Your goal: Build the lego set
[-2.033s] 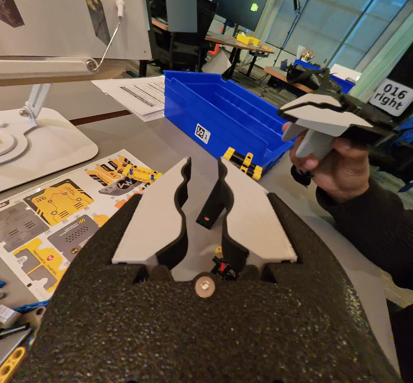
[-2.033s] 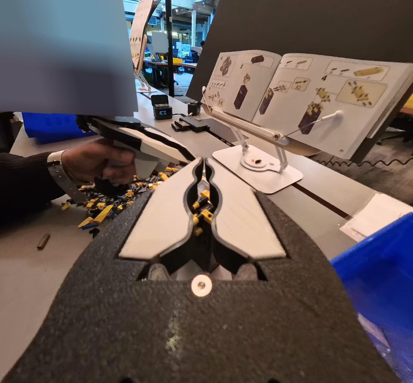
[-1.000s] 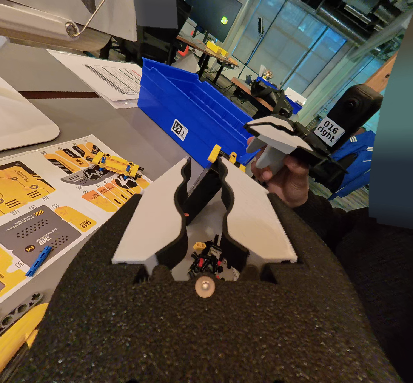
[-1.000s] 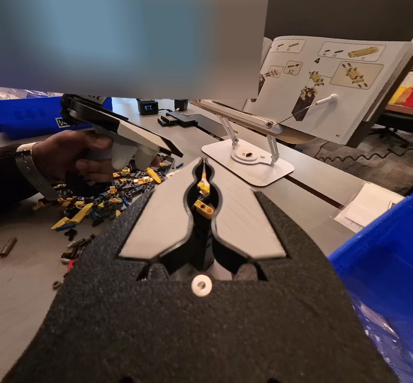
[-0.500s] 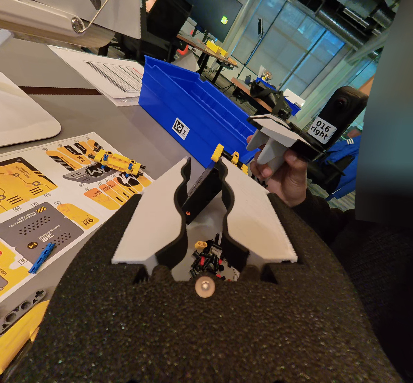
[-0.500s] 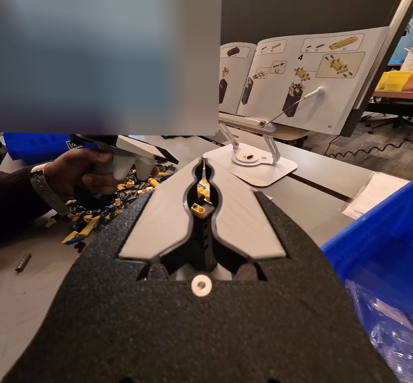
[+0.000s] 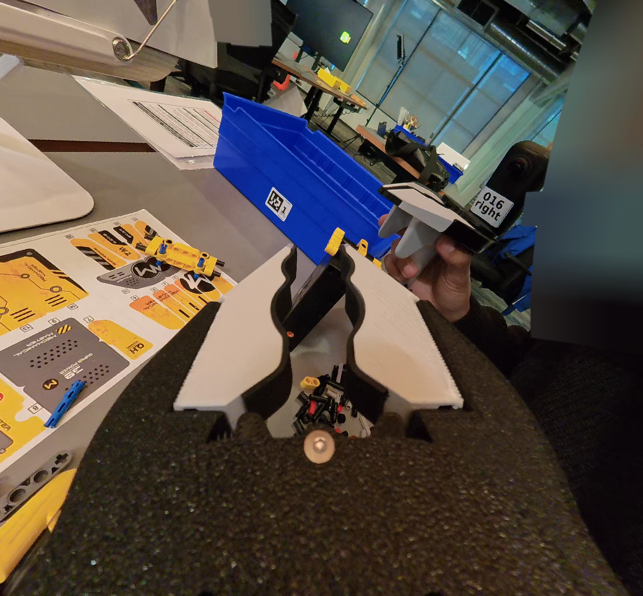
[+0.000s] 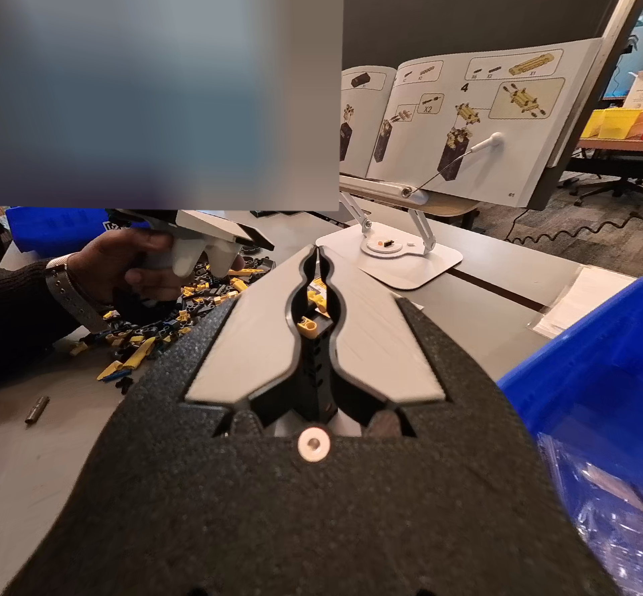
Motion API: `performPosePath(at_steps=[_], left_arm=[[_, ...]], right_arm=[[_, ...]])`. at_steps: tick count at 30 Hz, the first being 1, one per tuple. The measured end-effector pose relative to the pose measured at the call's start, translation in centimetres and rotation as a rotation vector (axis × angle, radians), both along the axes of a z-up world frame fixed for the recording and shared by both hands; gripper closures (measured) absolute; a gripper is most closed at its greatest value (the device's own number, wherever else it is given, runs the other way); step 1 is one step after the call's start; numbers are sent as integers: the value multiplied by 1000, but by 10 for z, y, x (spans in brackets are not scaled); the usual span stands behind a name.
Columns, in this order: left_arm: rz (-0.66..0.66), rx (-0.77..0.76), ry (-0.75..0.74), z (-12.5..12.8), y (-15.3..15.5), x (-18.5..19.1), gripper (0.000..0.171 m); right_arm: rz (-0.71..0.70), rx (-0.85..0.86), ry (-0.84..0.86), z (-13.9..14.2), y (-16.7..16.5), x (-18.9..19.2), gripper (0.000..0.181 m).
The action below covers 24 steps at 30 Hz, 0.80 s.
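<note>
White printed label [image 7: 491, 208] on the black camera mount, right of the left claw [image 7: 316, 252]. Square coded sticker [image 7: 278, 204] on the blue plastic bin [image 7: 313, 175] ahead. Yellow-grey printed sticker sheet [image 7: 69, 318] to the left. Numbered open instruction booklet [image 8: 469, 120] on a stand, ahead-right of the right claw [image 8: 317, 248].

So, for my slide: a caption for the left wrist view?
Left gripper jaws clamp a black rectangular block above the grey table, near a blue plastic bin.

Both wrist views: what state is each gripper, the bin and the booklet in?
Left gripper: shut on black block.
Right gripper: shut on black beam with yellow connector.
Blue bin: open-topped, upright on table.
Booklet: open, propped on stand.
</note>
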<state>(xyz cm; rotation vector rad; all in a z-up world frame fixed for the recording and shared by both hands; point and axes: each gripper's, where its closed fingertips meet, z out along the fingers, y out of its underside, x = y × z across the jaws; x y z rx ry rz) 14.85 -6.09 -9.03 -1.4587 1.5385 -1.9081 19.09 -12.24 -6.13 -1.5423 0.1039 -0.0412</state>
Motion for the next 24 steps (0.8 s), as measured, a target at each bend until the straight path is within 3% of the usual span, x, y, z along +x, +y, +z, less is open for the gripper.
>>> performPosePath(at_steps=[24], left_arm=[[5, -7, 8, -2, 3, 1, 147]], right_arm=[[-3, 2, 11, -2, -1, 3, 180]])
